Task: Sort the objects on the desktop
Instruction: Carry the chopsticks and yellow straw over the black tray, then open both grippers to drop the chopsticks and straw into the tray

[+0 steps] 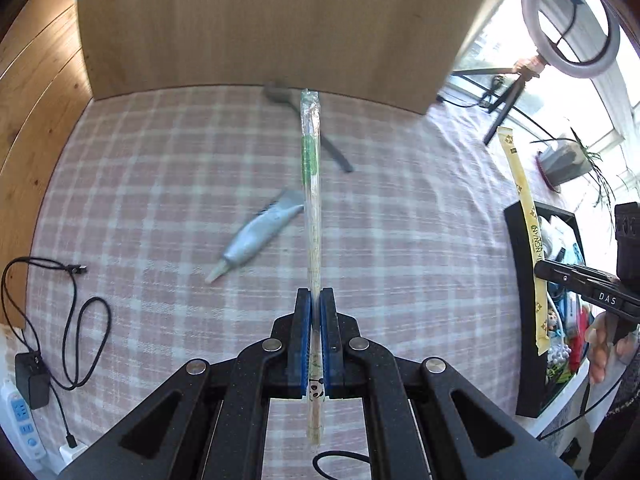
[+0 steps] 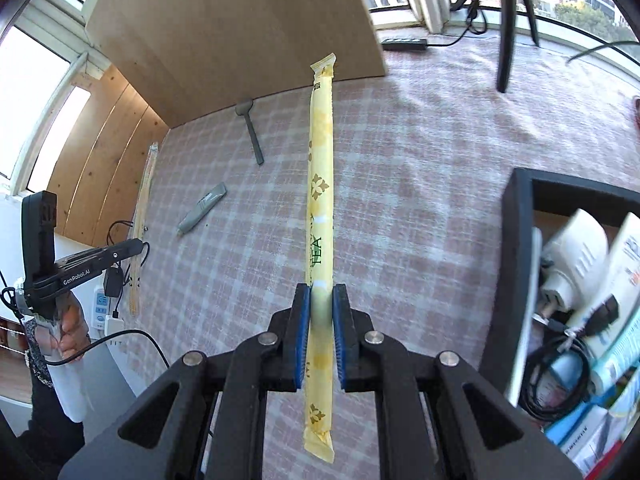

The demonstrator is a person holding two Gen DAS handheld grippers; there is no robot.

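We have the chopsticks (image 1: 312, 208) running straight out ahead of our left gripper (image 1: 316, 300), raised over the checked cloth (image 1: 400, 220), blue pads clamped tight on the sleeve, a small panda printed near its rear end. Our right gripper (image 2: 321, 300) is clenched on the yellow sachet (image 2: 320, 184), which reads "TEA". Below lie a grey tube (image 1: 260, 236) and a grey razor (image 2: 250, 128). The black tray (image 2: 516, 240) sits right. Lettering: "DAS", "GenRobot.AI".
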